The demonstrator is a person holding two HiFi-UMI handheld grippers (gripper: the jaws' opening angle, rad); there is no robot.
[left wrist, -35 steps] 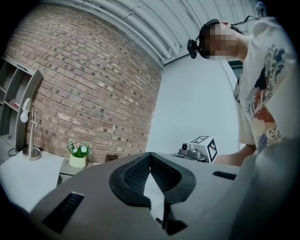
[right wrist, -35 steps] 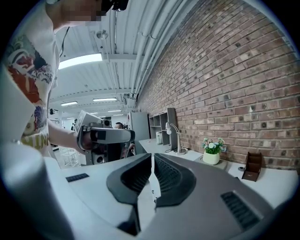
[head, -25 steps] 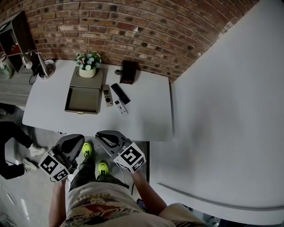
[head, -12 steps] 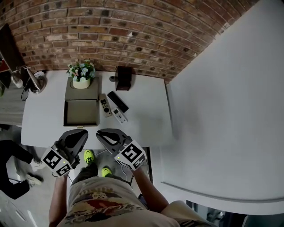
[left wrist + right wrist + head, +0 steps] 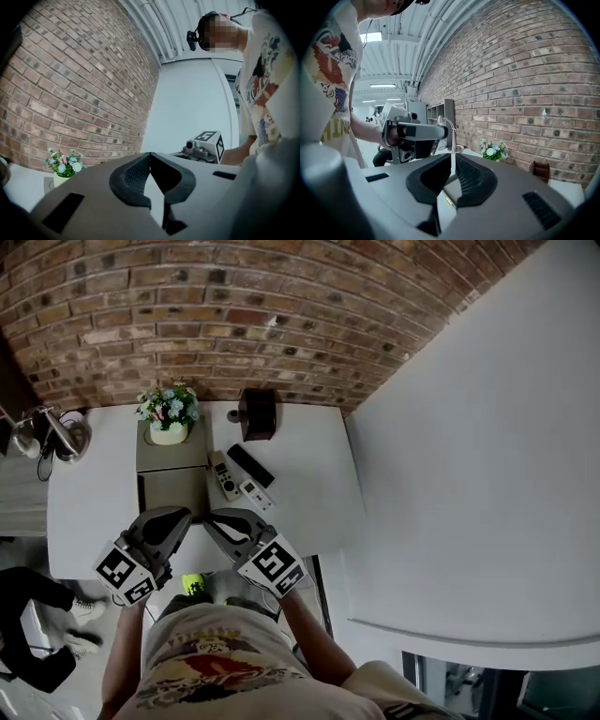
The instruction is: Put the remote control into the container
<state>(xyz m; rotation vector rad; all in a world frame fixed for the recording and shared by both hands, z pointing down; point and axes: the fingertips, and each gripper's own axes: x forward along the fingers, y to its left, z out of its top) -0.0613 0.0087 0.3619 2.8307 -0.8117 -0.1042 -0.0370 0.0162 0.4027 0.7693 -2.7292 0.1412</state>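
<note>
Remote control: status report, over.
Left hand-held gripper and right hand-held gripper shut, empty. Grey remote, black remote, white remote on table beside open container, none inside. Nothing blocking.

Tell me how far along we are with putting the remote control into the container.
Nothing looks done: the container shows no remote inside, and three remotes lie on the table to its right. In hand: nothing; the left gripper and right gripper are shut and empty at the near edge. Left: grasp, carry, release.
</note>
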